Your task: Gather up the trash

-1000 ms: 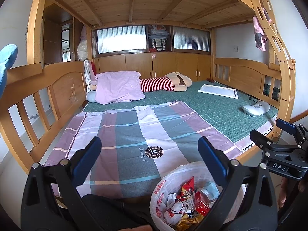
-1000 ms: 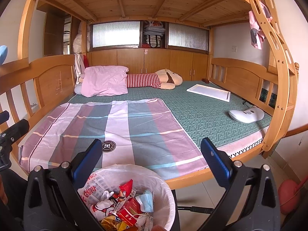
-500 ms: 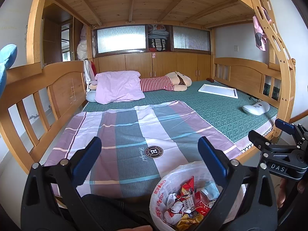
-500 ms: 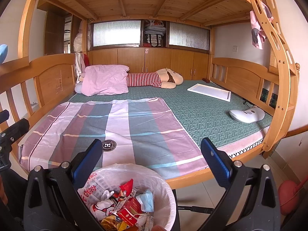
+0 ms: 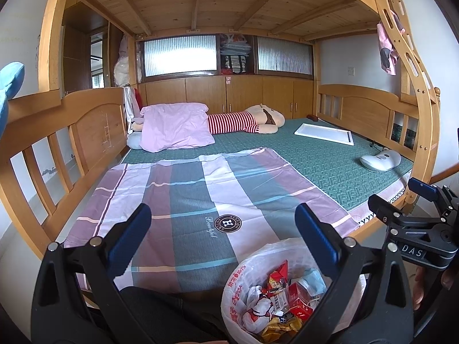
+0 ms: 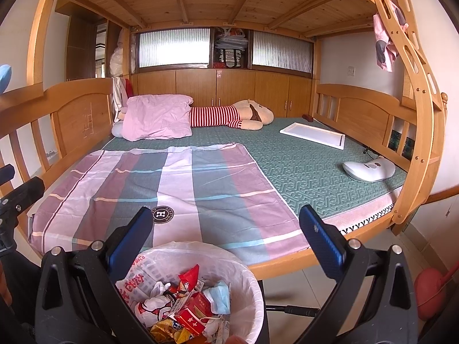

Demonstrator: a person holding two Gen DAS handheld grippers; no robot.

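A white trash bin (image 5: 243,309) (image 6: 246,281), lined with a plastic bag, stands on the floor at the foot of the bed. It holds wrappers, a red packet (image 6: 192,318) and a blue face mask (image 6: 221,296). My left gripper (image 5: 223,235) is open with nothing between its blue pads, held above the bin's left rim. My right gripper (image 6: 226,238) is open and empty too, above the bin. The right gripper's body (image 5: 416,229) shows at the right edge of the left wrist view.
The lower bunk carries a striped pink-and-grey sheet (image 6: 172,189), a green mat (image 6: 309,169), a pink pillow (image 6: 157,120), a striped plush toy (image 6: 229,116), a white tray (image 6: 312,134) and a white device (image 6: 368,169). Wooden rails enclose the bed. A red object (image 6: 430,289) lies on the floor at right.
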